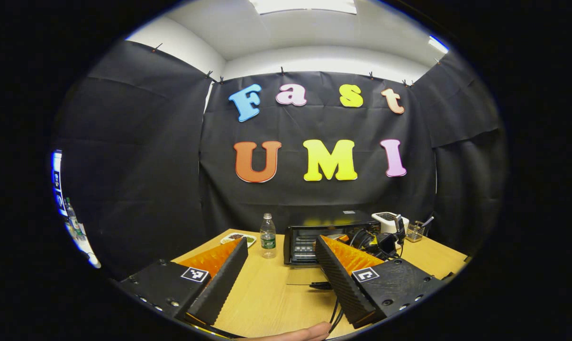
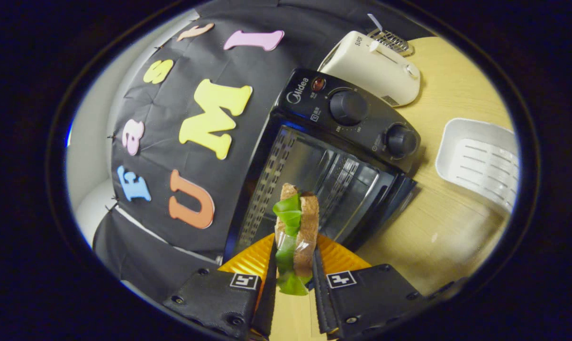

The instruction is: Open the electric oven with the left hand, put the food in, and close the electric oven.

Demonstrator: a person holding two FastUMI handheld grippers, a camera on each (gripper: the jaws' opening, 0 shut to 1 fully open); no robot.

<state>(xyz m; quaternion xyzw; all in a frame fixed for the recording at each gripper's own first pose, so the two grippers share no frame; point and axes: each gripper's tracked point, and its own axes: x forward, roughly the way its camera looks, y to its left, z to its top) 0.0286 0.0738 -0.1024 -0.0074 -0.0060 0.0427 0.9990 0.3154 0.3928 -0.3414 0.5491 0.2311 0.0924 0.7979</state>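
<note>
A: Left gripper view first. What's the left gripper [image 1: 280, 265] doing?

B: Jaws spread wide, nothing between them, held back from the oven [image 1: 331, 236] over the table [image 1: 276, 293]. Oven sits near the far edge, door looks dropped open toward us, tho it's small here & partly behind the right finger. My guess: the left stands off so the door swing and the other hand's path stay free.

A: Anything else on the table?

B: Water bottle [image 1: 267, 235] just left of the oven, small plate [image 1: 239, 238] w/ some food farther left. Toaster [image 1: 390, 221] behind the oven on the right, a wire rack [image 1: 414, 232] beside it. Cables [image 1: 334, 310] trail across the wood. The other gripper [image 1: 383, 241] shows right at the oven front.

A: Right gripper view?

B: Right gripper [image 2: 293, 265] has its jaws closed on the sandwich [image 2: 295, 227], bread slices w/ green leaf, wrapped in clear film by the look of it. Held on edge, pinched flat-side to flat-side, prob so the layers stay together and it goes in narrow.

A: Where's it relative to the oven [image 2: 323, 166]?

B: Right in front of the open cavity, racks visible behind it. Can't tell if it's past the opening yet. Toaster [image 2: 371, 68] above the oven's knobs, white basket [image 2: 480, 158] off to the side.

A: Stage?

B: I'd say opening's done, food mid-insertion, closing still to come.
</note>
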